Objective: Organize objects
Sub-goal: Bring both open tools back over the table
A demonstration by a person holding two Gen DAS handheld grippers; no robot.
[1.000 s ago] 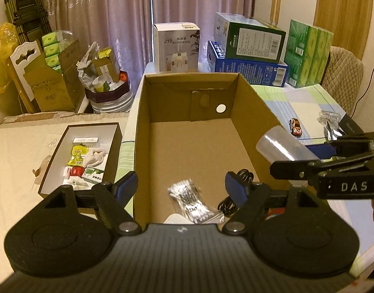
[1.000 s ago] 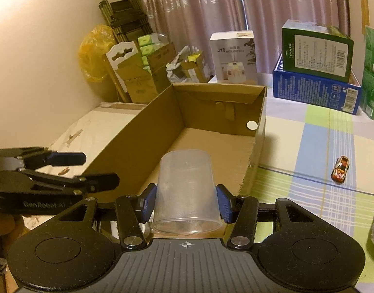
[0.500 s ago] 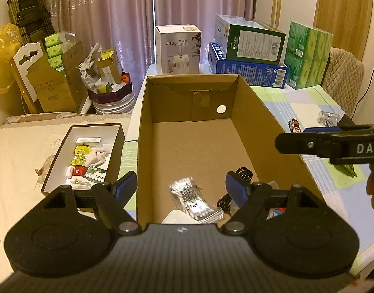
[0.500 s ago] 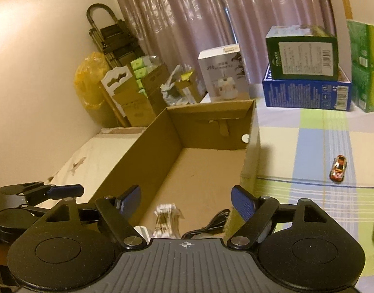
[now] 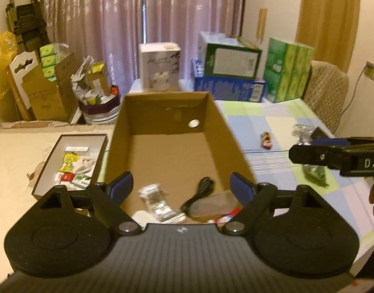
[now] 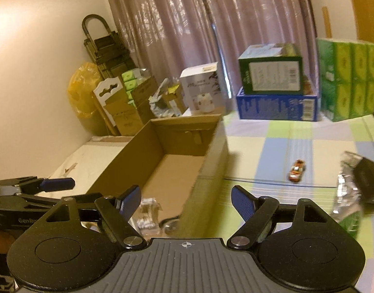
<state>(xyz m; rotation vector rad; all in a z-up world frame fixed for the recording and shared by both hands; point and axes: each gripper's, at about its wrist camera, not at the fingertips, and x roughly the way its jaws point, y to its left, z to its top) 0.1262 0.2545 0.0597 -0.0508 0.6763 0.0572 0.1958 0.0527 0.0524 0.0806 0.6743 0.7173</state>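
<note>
Both pairs of tongs stand apart and carry nothing: the left gripper (image 5: 180, 185) hovers over the near end of the open brown cardboard box (image 5: 221, 124), and the right gripper (image 6: 186, 199) hangs over the box's right wall, pointing toward the checked tablecloth (image 6: 272, 151). Inside the box, just ahead of the left tongs, lie a clear plastic cup (image 5: 212, 201) on its side, a coiled black cable (image 5: 201, 190) and a clear packet of cotton swabs (image 5: 155, 201). By my reading, the step in hand is fetching the next loose item. The small orange toy car (image 6: 296, 171) sits ahead and to the right of the right tongs, well apart from the box wall, with a crinkled silver wrapper (image 6: 346, 190) farther right. To do it well, swing the right tongs clear of the wall first, come down over the car from above with the blue pads (image 6: 241, 202) astride its narrow sides, and close gently, since it could roll or squirt free. The left tongs should keep off the box's opening.
</note>
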